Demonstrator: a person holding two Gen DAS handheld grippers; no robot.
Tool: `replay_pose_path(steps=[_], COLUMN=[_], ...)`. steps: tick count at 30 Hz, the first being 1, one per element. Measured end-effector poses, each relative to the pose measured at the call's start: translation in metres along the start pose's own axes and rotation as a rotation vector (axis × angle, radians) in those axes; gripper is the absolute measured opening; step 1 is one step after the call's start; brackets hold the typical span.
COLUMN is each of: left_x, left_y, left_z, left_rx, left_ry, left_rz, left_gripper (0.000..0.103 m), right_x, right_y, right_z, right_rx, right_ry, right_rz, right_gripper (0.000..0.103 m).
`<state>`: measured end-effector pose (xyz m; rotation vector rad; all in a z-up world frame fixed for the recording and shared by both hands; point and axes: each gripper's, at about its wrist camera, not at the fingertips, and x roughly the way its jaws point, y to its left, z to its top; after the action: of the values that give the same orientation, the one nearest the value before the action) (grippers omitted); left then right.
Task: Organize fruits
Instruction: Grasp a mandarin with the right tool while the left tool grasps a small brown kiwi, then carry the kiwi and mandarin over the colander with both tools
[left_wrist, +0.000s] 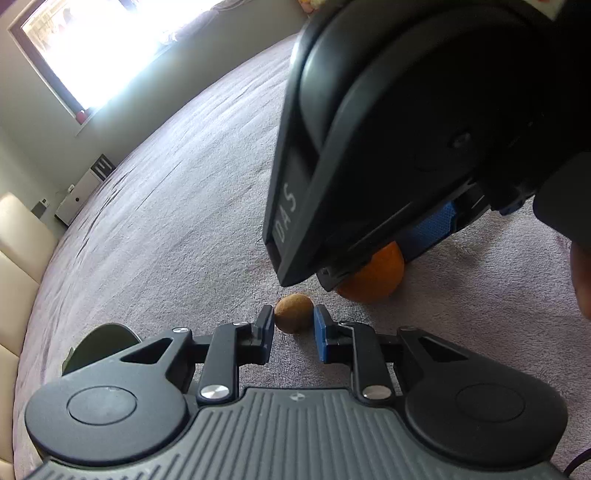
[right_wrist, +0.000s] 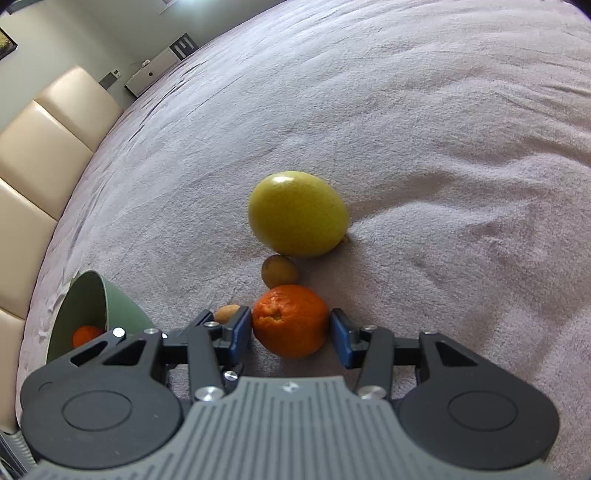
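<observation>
Left tool (left_wrist: 294, 326) is clamped on a small brown fruit (left_wrist: 294, 312) lying on the grey blanket (left_wrist: 184, 221); right tool (right_wrist: 291, 332) closes around the orange (right_wrist: 290, 320), its right pad seemingly just clear. Likely next: lift both into the green bowl (right_wrist: 122, 306).

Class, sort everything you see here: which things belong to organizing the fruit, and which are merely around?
Job: orange, small brown fruit, second brown fruit, large yellow-green fruit, green bowl.
Around: cream chairs, white cabinet, window.
</observation>
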<state>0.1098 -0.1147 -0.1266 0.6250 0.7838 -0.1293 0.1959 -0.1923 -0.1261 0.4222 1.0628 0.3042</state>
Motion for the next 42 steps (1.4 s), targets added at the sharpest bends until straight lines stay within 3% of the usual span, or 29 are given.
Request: replay_pose_path(steps=[18, 33, 42], left_x=[-0.037, -0.098, -0.115], left_y=[0.023, 0.093, 0.131], left_z=[0.002, -0.011, -0.028], left_rx=[-0.061, -0.336, -0.501], left_ry=[-0.061, -0.111, -0.074], left_rz=[-0.013, -0.067, -0.088], left_gripper=[0.025, 0.025, 0.025], right_x=[-0.048, -0.096, -0.11], right_y=[0.025, 0.048, 0.071], right_z=[0.007, -0.004, -0.016], right_rx=[-0.025, -0.066, -0.129], right_ry=[-0.092, -0.162, -0.164], right_rz=[0.007, -0.001, 0.031], right_gripper=[0.044, 0.044, 0.044])
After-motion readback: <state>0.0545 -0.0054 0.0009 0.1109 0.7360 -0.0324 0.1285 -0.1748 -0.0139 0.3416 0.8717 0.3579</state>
